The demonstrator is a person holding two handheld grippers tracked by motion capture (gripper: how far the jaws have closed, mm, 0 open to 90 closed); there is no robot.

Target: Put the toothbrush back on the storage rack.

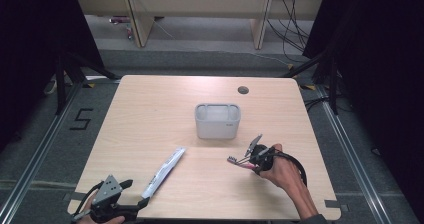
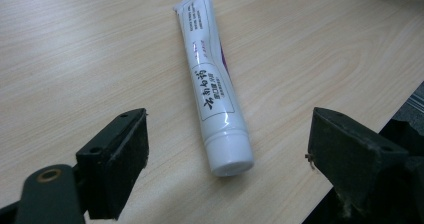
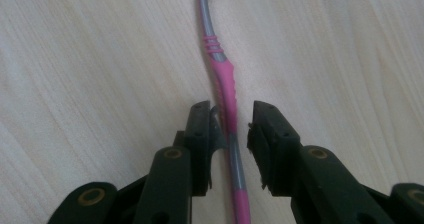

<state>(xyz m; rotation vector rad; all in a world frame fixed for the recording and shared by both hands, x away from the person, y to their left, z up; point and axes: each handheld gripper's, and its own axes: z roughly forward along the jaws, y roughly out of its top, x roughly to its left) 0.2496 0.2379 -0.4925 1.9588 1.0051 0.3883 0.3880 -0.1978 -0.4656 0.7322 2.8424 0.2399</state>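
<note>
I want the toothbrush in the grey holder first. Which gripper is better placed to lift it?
The right gripper: its jaws already stand on either side of the pink toothbrush handle, not quite closed. The left gripper is open at the toothpaste tube, farther from the grey holder.

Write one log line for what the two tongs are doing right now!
left tongs: open, toothpaste between jaws | right tongs: narrowly open around toothbrush | box: untouched
</note>
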